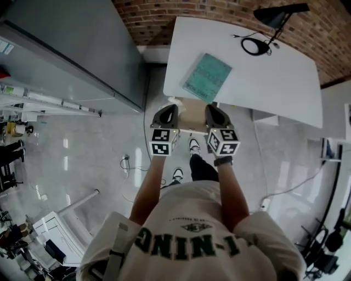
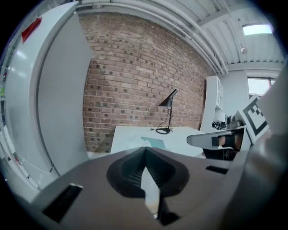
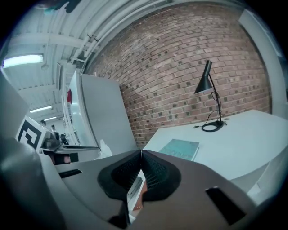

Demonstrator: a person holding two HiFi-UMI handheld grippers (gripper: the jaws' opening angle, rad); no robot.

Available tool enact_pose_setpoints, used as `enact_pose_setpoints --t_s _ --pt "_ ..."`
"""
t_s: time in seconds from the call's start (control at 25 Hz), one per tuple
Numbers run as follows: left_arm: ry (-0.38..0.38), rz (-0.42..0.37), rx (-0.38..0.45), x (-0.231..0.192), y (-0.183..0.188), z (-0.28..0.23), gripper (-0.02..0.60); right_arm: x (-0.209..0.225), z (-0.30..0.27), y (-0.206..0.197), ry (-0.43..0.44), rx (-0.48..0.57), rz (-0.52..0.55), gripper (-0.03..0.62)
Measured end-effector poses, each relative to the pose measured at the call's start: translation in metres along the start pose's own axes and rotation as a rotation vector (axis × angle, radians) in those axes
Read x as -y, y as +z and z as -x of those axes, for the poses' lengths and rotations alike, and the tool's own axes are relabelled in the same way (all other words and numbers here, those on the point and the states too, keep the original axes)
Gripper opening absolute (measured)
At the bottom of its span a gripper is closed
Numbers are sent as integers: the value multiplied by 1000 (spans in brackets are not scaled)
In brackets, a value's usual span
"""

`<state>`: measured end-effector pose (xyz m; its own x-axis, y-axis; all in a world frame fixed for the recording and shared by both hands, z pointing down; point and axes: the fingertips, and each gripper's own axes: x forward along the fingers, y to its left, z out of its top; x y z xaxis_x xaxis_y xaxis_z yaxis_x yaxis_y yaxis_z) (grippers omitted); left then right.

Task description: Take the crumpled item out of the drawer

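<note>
A white desk (image 1: 274, 82) stands against a brick wall. Under its near edge a tan drawer (image 1: 192, 115) is pulled out toward me. A small white crumpled piece (image 1: 173, 101) (image 3: 104, 148) shows at the drawer's left corner. My left gripper (image 1: 167, 111) (image 2: 145, 149) hangs over the drawer's left side, its jaws shut with nothing between them. Level with it, my right gripper (image 1: 215, 111) (image 3: 141, 153) hangs over the drawer's right side. It is also shut and empty. Both point toward the desk and the wall.
A teal book (image 1: 207, 77) lies on the desk near the edge. A black lamp (image 1: 277, 16) and its cable stand at the back. A tall grey cabinet (image 1: 71, 49) is at the left. A white unit (image 1: 264, 116) sits under the desk's right side.
</note>
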<state>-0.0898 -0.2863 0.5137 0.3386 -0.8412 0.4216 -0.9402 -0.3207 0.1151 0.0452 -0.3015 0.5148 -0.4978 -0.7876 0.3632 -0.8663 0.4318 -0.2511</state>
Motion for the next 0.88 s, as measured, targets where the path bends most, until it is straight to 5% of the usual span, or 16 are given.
enact_pose_setpoints --t_s 0.48,0.88 --pt "71 -79 300 7 98 77 -2 -27 46 81 -32 183 153 3" --pt "86 -107 397 -5 124 102 -2 -63 52 115 -22 264 227 3"
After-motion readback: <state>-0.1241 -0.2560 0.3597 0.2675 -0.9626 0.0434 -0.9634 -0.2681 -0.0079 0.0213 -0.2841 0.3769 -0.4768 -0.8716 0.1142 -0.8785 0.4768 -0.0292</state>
